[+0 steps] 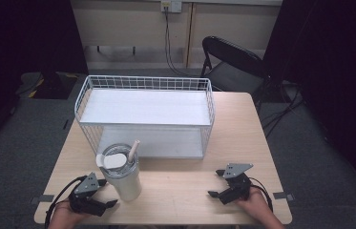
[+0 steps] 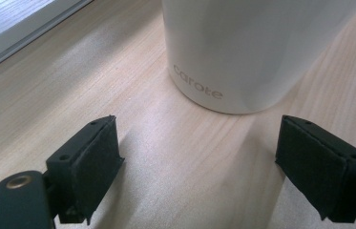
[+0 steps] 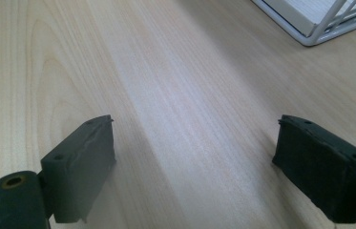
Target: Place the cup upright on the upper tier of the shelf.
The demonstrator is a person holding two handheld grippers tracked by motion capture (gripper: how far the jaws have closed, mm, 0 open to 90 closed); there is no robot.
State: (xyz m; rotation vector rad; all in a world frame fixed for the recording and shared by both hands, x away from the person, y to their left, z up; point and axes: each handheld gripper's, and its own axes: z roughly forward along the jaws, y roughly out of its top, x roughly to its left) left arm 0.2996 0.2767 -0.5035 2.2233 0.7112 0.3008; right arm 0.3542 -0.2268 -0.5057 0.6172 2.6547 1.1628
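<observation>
So the white tumbler (image 1: 122,174) is standing upright on the wooden table (image 1: 190,191), just in front of the white wire rack (image 1: 145,116), off toward the rack's left front corner. It's wearing a clear lid, and a pale straw (image 1: 133,151) is sticking up out of it, tilting a bit to the right. In the left gripper view you're getting the tumbler's lower wall (image 2: 256,47) close up, with "carote" printed near the base, and the bottom edge is sitting flat on the wood.

The left gripper (image 1: 110,192) is hanging just to the left of the tumbler, low over the table and near its front edge. Its jaws are spread wide apart with nothing between them but bare table; in the left gripper view the cup is sitting just past the tips and not touching either pad (image 2: 89,162). One jaw tip in the high view is looking very close to the cup's base, but I can't tell if it's actually making contact.

The right gripper (image 1: 216,183) is sitting well to the right of the tumbler, also near the front edge. Its jaws are gaping wide too, holding nothing. In the right gripper view a corner of the rack (image 3: 319,24) is peeking in at the upper right.
</observation>
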